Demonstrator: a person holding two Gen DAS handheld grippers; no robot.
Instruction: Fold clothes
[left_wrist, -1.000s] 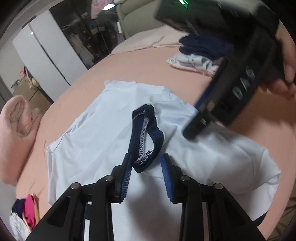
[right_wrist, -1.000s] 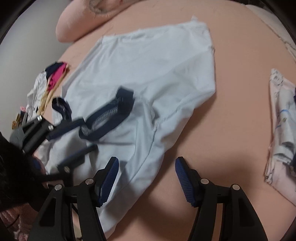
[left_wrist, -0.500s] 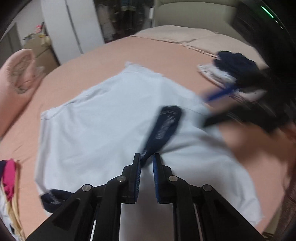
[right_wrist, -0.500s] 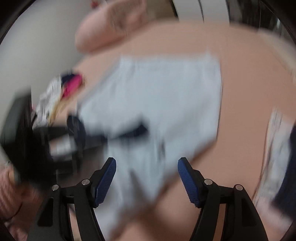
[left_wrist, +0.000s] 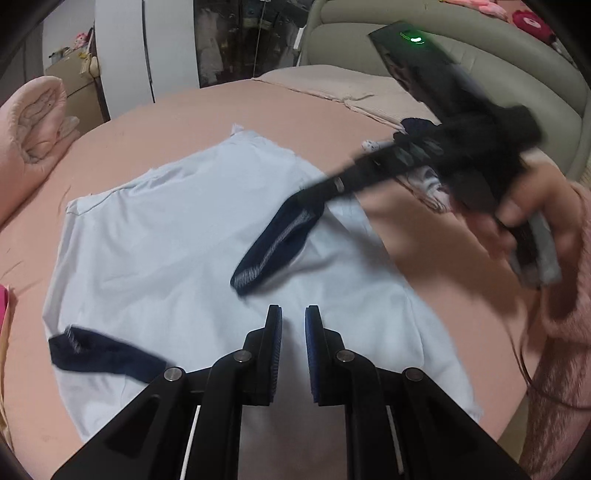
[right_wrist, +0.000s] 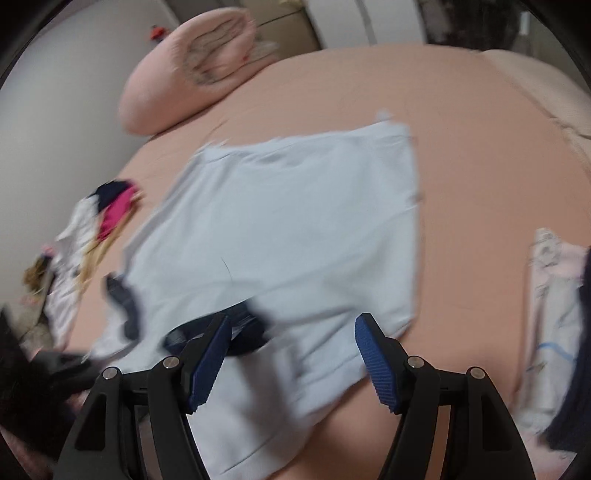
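Nearest the left wrist camera, the left hand-held gripper (left_wrist: 293, 325) is hovering over the pale blue shirt (left_wrist: 177, 236), its jaws nearly together after closing, with nothing between them. Beyond, the right hand-held gripper (right_wrist: 293, 343) is standing with jaws apart above the shirt's navy collar (left_wrist: 277, 247). Farther off, the shirt is lying spread on the pink bed (left_wrist: 207, 107).
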